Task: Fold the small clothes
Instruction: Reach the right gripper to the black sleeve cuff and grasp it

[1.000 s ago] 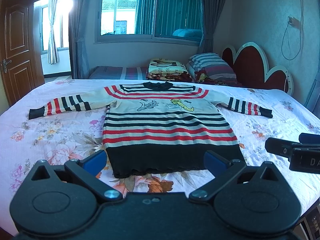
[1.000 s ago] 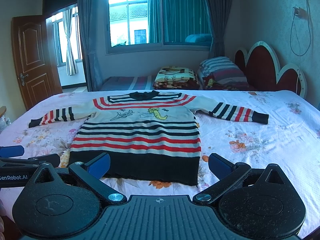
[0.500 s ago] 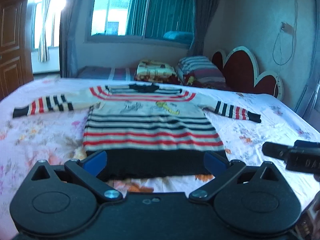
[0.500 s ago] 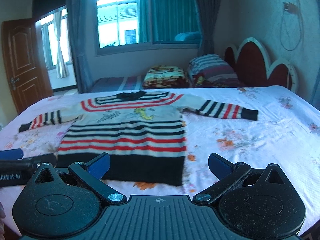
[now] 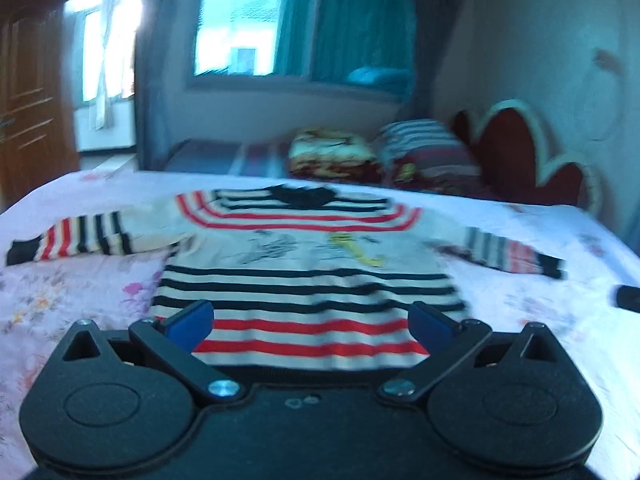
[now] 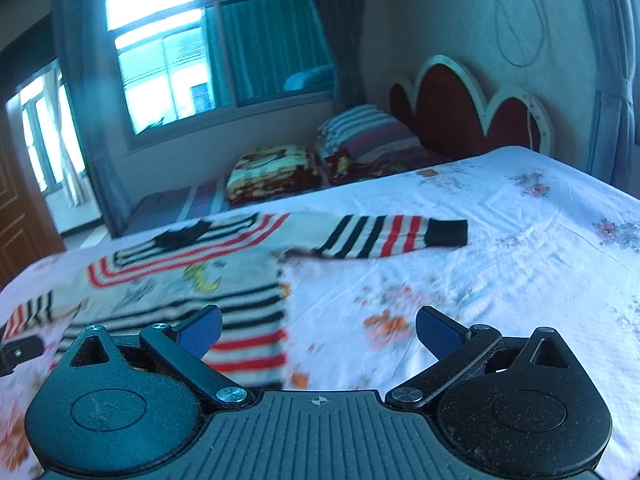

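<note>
A small striped sweater [image 5: 308, 276] in cream, red and black lies flat and face up on the floral bed sheet [image 5: 72, 292], with both sleeves spread out. My left gripper [image 5: 310, 322] is open and empty over the sweater's lower body. My right gripper [image 6: 318, 330] is open and empty, tilted, over the sheet by the sweater's right side edge [image 6: 256, 320]. The right sleeve [image 6: 396, 236] lies ahead of it. The hem is hidden behind my grippers. Both views are blurred.
Folded blankets [image 6: 274, 172] and a striped pillow [image 6: 368, 132] lie at the far side of the bed. A red scalloped headboard [image 6: 468, 108] stands at the right. A window and curtains are behind, and a wooden door [image 5: 28, 112] is at the left.
Both grippers have moved forward over the bed, closer to the sweater. The right gripper has also swung right and tilted, so the right sleeve is now ahead of it. Both stay open.
</note>
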A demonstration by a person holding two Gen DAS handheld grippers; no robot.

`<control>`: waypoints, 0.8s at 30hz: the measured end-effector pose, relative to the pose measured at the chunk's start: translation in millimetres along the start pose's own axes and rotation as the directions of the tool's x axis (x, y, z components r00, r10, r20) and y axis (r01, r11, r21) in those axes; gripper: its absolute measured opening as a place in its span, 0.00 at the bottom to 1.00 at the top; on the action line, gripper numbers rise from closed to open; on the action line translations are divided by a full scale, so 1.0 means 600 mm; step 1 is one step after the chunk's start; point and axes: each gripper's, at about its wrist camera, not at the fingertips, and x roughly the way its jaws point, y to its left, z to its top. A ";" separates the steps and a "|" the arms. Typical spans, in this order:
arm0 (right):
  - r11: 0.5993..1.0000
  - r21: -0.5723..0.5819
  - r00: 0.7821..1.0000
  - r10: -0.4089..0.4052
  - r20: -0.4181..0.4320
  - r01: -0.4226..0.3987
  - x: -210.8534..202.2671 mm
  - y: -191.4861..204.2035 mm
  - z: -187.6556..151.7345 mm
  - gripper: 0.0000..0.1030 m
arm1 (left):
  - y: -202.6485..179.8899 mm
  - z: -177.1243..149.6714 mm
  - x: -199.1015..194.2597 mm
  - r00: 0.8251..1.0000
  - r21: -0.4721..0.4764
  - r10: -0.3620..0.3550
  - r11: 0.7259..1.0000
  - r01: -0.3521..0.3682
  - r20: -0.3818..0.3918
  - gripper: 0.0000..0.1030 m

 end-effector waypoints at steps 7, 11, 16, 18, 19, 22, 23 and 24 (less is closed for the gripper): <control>0.993 0.089 0.997 -0.079 0.009 0.078 0.142 -0.086 0.063 0.69 | 0.018 0.041 0.145 0.994 -0.026 0.022 0.999 -0.025 -0.106 0.99; 0.979 0.182 0.996 -0.089 -0.006 0.088 0.238 -0.150 0.085 0.69 | 0.015 0.059 0.215 0.989 0.000 0.118 0.993 -0.118 -0.089 0.99; 0.936 0.341 0.997 -0.070 -0.045 0.081 0.373 -0.251 0.092 0.48 | 0.019 0.082 0.288 0.988 -0.023 0.139 0.990 -0.141 -0.060 0.98; 0.909 0.406 0.995 -0.075 -0.067 0.095 0.420 -0.289 0.085 0.38 | 0.015 0.093 0.310 0.989 -0.039 0.140 0.989 -0.142 -0.047 0.98; 0.893 0.439 0.994 -0.074 -0.077 0.101 0.440 -0.308 0.081 0.38 | 0.012 0.098 0.322 0.989 -0.035 0.145 0.989 -0.146 -0.041 0.98; 0.838 0.534 0.993 -0.074 -0.088 0.110 0.481 -0.354 0.067 0.38 | -0.001 0.108 0.352 0.987 -0.007 0.157 0.987 -0.158 -0.034 0.98; 0.821 0.561 0.994 -0.068 -0.091 0.107 0.490 -0.364 0.062 0.38 | -0.005 0.111 0.362 0.986 0.003 0.165 0.986 -0.165 -0.036 0.98; 0.807 0.582 0.994 -0.063 -0.084 0.100 0.496 -0.373 0.059 0.38 | -0.009 0.112 0.372 0.984 0.008 0.176 0.984 -0.176 -0.041 0.98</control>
